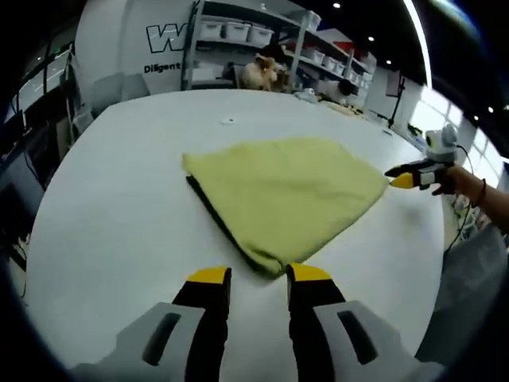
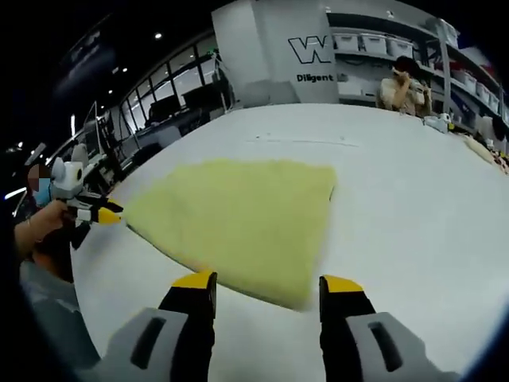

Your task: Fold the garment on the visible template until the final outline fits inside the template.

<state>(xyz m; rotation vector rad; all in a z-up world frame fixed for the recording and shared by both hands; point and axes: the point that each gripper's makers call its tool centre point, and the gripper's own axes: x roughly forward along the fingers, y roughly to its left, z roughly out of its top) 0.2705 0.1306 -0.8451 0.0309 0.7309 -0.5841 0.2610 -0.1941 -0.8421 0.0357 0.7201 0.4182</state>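
A yellow-green garment (image 1: 286, 195) lies folded flat on the white table (image 1: 119, 215). A dark strip, perhaps the template (image 1: 208, 203), peeks out along its left edge. My left gripper (image 1: 258, 274) is open, its yellow-tipped jaws just short of the garment's near corner and not touching it. My right gripper (image 1: 413, 177), held in a hand, sits by the garment's right corner. In the right gripper view the garment (image 2: 238, 219) spreads ahead of my open right gripper (image 2: 268, 282). The left gripper (image 2: 99, 211) points at the cloth's left corner.
Shelves with white bins (image 1: 238, 32) stand behind the table, and a person (image 2: 402, 83) sits at its far side. Small items (image 1: 338, 103) lie at the far right of the table. The table's edge (image 1: 32, 239) curves away on the left.
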